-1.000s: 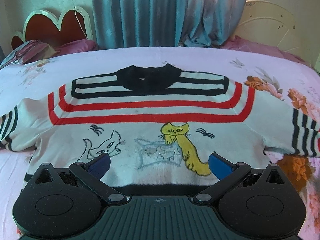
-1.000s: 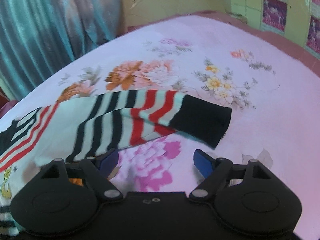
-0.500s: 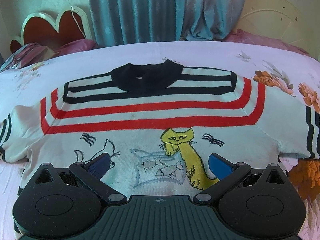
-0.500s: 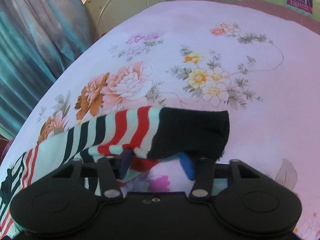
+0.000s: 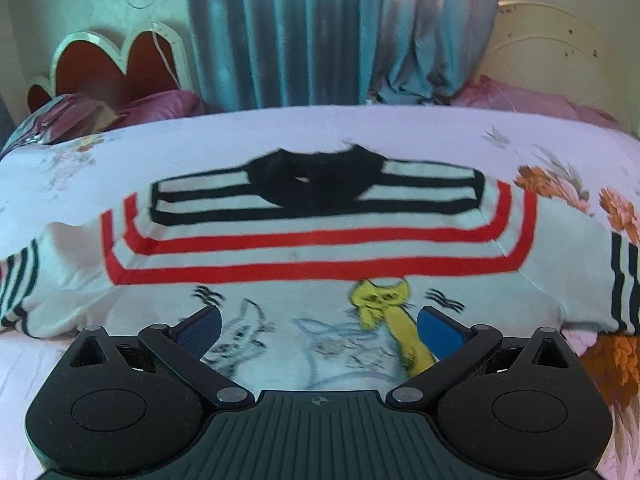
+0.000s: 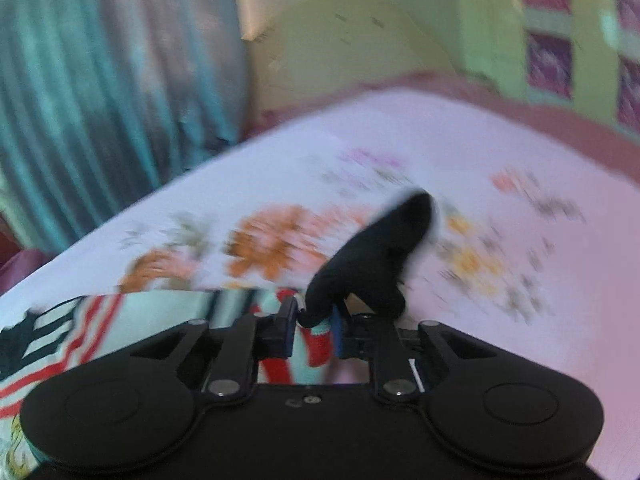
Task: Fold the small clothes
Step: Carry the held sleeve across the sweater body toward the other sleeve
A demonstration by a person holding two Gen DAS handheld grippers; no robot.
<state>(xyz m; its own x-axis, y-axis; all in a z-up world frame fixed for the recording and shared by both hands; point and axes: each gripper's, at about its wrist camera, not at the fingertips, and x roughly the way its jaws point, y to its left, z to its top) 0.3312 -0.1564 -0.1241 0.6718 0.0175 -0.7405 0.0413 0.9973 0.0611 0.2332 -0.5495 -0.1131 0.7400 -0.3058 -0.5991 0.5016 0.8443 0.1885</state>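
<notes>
Floral bedding (image 5: 400, 136) is lying under everything I am working over; my left gripper (image 5: 319, 326) is hovering with its blue fingers (image 5: 438, 330) spread wide above the cat drawings on the sweater (image 5: 320, 248), which is lying flat, black collar away from me; my right gripper (image 6: 314, 328) is pinching the striped sleeve (image 6: 316, 344) near its black cuff (image 6: 372, 264), the cuff sticking up past my fingers; beyond, teal curtains (image 5: 320, 32) are hanging behind the bed.

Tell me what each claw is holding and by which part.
Right claw pinches the sweater by its sleeve end, beside the black cuff. Left claw is open, holding nothing.
</notes>
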